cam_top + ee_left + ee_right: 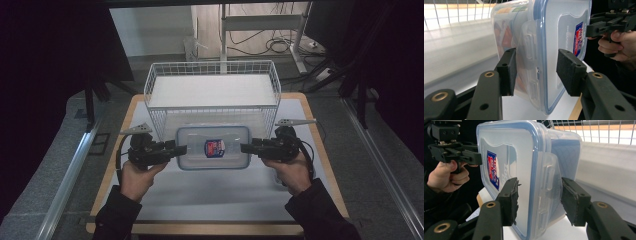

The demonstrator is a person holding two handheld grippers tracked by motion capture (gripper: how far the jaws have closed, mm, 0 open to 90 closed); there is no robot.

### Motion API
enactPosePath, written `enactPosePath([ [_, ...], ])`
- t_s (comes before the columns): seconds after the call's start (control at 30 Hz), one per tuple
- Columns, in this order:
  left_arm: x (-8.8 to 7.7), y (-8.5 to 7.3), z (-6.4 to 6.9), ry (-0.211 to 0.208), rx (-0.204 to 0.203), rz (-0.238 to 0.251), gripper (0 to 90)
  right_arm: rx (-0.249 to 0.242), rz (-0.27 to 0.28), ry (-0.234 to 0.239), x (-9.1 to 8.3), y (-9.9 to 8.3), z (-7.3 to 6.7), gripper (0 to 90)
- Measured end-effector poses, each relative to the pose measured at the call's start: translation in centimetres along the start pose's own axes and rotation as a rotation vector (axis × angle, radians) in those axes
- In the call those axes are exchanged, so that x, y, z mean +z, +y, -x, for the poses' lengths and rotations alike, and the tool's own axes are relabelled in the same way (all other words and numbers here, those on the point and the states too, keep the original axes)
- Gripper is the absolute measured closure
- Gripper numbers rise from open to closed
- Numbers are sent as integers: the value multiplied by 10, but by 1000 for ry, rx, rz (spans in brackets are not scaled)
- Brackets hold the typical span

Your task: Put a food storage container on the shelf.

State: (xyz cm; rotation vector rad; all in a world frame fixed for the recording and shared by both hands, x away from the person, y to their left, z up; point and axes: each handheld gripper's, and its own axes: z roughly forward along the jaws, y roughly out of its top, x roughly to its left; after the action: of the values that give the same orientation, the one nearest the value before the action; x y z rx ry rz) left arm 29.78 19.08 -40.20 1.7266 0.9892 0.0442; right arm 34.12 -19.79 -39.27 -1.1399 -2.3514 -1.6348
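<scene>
Clear box: rectangular plastic container with blue-rimmed lid [213, 146], above white bench [210, 195], before white wire basket [165, 82].
Left tool [181, 149]: clamps its left end.
Right tool [246, 148]: clamps right end.

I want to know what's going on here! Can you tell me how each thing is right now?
Box: lid on, side clips down, held at both ends in front of the basket.
Left gripper: clamped on the box's left end.
Right gripper: clamped on the box's right end.
Basket: upright on the table, nothing inside it.
Table: covered by a white mat.
</scene>
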Motion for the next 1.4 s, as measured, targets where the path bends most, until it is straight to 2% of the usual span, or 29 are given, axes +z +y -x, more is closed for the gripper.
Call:
enactPosePath([
  [0.27,-5,18,-1,3,8,25,517,-14,13,0,-1,20,-3,498],
  [0.67,-9,41,-4,0,3,51,517,-9,30,1,-1,46,-2,497],
  [0.97,-13,63,-8,-15,4,60,520,-18,59,4,-6,73,-4,504],
  [1.4,-17,96,-16,-8,-3,74,520,-11,76,7,-3,102,-1,504],
])
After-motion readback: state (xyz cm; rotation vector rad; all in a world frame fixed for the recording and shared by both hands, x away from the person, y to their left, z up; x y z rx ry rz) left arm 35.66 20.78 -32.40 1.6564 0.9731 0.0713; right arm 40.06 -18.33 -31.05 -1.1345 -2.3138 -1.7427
